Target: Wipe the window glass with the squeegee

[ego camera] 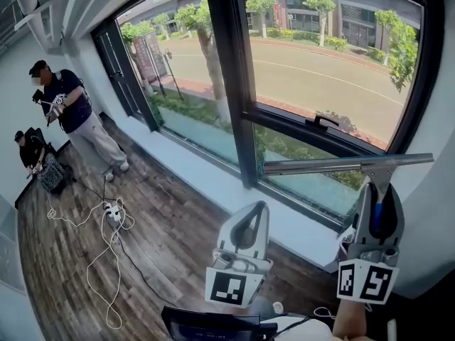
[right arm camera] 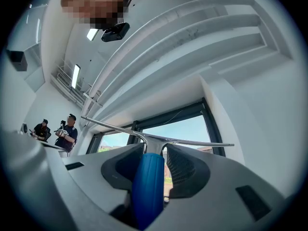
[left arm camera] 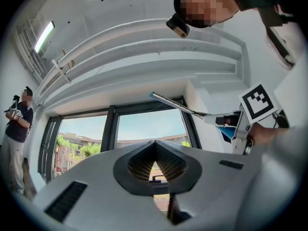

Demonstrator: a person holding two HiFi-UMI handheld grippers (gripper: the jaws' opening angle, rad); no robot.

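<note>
My right gripper is shut on the squeegee's blue handle. The squeegee's long metal blade lies crosswise just in front of the window glass, level with the lower part of the right pane; whether it touches the glass I cannot tell. In the right gripper view the blade spans the frame above the jaws. My left gripper is held lower and to the left, jaws closed together with nothing between them. The left gripper view shows the squeegee blade at the upper right.
A dark window frame post divides the panes, with a black latch handle on the right sash. A white sill runs below. Two people stand and crouch at far left; a white cable with a power strip lies on the wooden floor.
</note>
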